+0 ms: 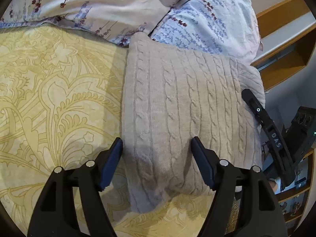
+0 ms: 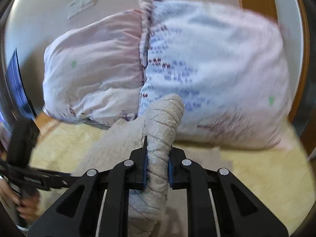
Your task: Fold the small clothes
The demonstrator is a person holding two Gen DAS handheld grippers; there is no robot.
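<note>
A beige cable-knit sweater lies folded on the yellow patterned bedspread. My left gripper hovers open over its near left edge, one pad off the knit and one above it, nothing pinched. In the right wrist view my right gripper is shut on a bunched fold of the sweater, which rises between the blue pads and stands up past them. The right gripper's finger shows in the left wrist view at the sweater's right edge. The picture from the right wrist is blurred.
Two floral pillows rest at the head of the bed just behind the sweater. Wooden shelving stands to the right of the bed. A person's hand holding the left gripper appears at the lower left of the right wrist view.
</note>
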